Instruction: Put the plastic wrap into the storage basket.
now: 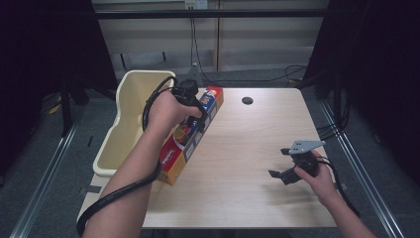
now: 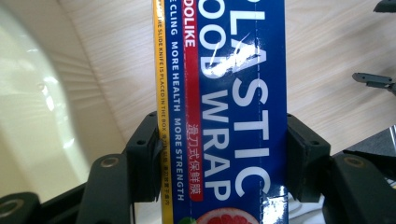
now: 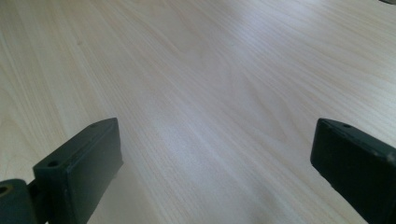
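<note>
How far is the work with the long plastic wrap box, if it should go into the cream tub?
Done: the left gripper has its fingers closed on both sides of the long blue plastic wrap box. In hand: the box lies on the wooden table, beside the cream plastic tub. Left, probably: lifting it into the tub. The right gripper is open over bare table.

Counter point(image 1: 257, 148): pale wood with fine straight grain, smooth, a soft satin sheen under the light.
Plastic wrap box point(image 2: 224, 116): printed cardboard, glossy, catching white glare streaks across the blue face.
Tub point(image 1: 130, 114) at the counter's left edge: cream plastic, smooth, slightly shiny inside.
Left claw point(image 2: 219, 158): black matt plastic pads with small screws.
Right claw point(image 3: 215, 172): the same matt black, faintly dusty-looking.
Cable point(image 1: 114, 196): black, smooth, rubbery.
</note>
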Available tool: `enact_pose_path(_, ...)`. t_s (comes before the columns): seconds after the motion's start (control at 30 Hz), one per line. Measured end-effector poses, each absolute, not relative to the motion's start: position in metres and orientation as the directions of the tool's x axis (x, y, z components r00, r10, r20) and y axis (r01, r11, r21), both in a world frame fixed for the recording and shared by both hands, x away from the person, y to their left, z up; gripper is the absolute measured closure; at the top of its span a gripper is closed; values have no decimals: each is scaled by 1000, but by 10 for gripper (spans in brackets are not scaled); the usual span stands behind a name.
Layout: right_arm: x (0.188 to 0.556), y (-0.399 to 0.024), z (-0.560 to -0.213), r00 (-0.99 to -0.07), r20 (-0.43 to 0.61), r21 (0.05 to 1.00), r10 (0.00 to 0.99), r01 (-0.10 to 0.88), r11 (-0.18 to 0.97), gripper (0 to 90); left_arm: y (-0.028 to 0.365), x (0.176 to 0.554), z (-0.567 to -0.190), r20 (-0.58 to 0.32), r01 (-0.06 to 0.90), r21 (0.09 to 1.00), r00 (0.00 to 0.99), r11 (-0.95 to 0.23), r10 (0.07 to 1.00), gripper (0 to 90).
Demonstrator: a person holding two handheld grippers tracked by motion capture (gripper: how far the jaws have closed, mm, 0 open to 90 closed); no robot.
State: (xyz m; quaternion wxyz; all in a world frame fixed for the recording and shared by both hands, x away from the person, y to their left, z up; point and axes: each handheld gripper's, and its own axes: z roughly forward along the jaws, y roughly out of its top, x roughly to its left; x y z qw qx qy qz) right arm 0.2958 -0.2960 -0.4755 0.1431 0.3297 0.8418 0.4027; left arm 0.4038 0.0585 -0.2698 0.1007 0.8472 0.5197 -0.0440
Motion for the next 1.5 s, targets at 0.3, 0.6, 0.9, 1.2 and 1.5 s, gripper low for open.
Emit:
enact_pose_path(0.3,296,-294,-476,-746,18,770,665,435,466,16,69,406,-259,-186,905,132,423,-404,887,409)
enact_pose_path(0.6,296,-294,-475,-746,21,768,666,438,467,16,79,408,-249,-191,909,139,413,-392,891,409)
enact_pose_path(0.9,296,-291,-476,-760,22,764,649,432,480,19,92,407,-239,-197,922,143,382,-359,903,409)
enact_pose_path(1.2,295,-289,-476,-772,2,754,635,418,506,22,104,405,-228,-207,933,145,355,-331,911,409)
enact_pose_path(1.5,295,-290,-475,-772,1,756,636,417,505,22,119,403,-218,-196,938,165,334,-304,922,409)
